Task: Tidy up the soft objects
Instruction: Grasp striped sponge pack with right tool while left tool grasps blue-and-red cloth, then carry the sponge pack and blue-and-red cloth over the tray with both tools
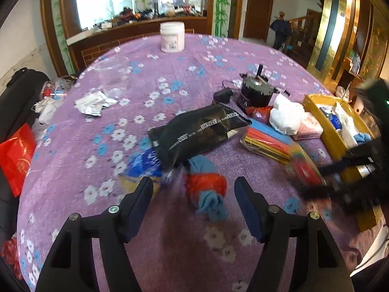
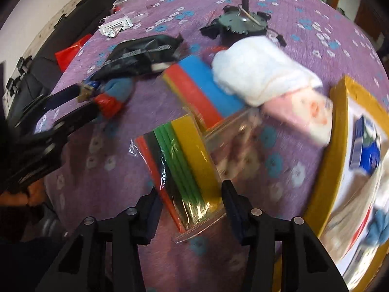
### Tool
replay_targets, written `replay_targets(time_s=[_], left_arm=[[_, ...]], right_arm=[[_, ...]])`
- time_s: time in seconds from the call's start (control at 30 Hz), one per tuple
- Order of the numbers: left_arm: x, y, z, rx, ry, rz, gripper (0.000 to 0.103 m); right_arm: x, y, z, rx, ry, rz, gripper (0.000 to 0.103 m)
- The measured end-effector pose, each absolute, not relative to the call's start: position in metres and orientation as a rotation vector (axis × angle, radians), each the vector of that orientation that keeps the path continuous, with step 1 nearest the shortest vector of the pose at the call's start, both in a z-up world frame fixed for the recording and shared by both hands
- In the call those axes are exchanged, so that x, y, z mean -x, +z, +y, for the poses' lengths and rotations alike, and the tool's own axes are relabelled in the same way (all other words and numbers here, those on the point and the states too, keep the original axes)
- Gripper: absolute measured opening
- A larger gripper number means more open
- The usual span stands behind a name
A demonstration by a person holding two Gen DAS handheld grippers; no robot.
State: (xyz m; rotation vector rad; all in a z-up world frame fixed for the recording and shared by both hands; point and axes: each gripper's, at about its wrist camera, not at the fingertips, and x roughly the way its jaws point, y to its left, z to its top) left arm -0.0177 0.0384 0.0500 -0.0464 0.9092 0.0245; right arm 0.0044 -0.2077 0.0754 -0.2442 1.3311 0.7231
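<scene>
A bundle of blue cloth wrapped in red (image 1: 206, 187) lies on the purple flowered tablecloth (image 1: 170, 250). My left gripper (image 1: 193, 185) stands open just in front of it, one finger on each side, not touching. The bundle (image 2: 109, 99) and left gripper (image 2: 73, 102) also show in the right wrist view. My right gripper (image 2: 190, 189) points down, open, over a clear packet of coloured strips (image 2: 184, 165); its pads stand right at the packet's two edges. A white towel (image 2: 257, 73) and a pink pack (image 2: 304, 114) lie beyond.
A yellow box (image 2: 338, 131) holding several items stands at the right. A black pouch (image 1: 194, 133), a red and blue foam stack (image 2: 206, 90), a dark round device (image 1: 255, 92) and a white jar (image 1: 172, 37) lie further back. A red bag (image 1: 17, 155) sits past the table's left edge.
</scene>
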Motion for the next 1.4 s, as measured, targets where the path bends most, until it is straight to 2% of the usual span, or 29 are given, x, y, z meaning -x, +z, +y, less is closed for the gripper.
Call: replay_targets(time_s=[0.07,0.13,0.3,0.37,0.43,0.53,0.8,1.07,1.4], left_arm=[[0.007,0.046,0.035,0.046,0.004,0.922,0.068],[-0.001,0.041,0.031,0.027,-0.007,0.937,0.063],[-0.022,0.025,0.029,0.008,0.003,0.988,0.061],[-0.027,0.018,0.029,0.004,0.006,0.996,0.051],[-0.031,0.014,0.027,-0.014,-0.003,1.006,0.036],[-0.031,0.012,0.027,-0.025,0.005,0.996,0.028],[-0.002,0.028,0.028,0.049,-0.041,0.982,0.027],[0.021,0.039,0.024,0.066,-0.029,0.962,0.027],[0.032,0.045,0.023,0.073,0.002,0.946,0.027]], right_arm=[[0.001,0.075,-0.21,0.205,0.711,1.341,0.052],[0.002,0.075,-0.215,0.175,0.698,1.342,0.052],[0.002,0.077,-0.221,0.17,0.68,1.337,0.053],[0.005,0.078,-0.226,0.172,0.682,1.334,0.053],[0.005,0.079,-0.224,0.187,0.683,1.327,0.053],[0.006,0.08,-0.222,0.204,0.69,1.322,0.054],[0.014,0.088,-0.215,0.214,0.826,1.303,0.064],[-0.006,0.073,-0.215,0.204,0.829,1.318,0.065],[0.017,0.071,-0.197,0.284,0.785,1.297,0.063]])
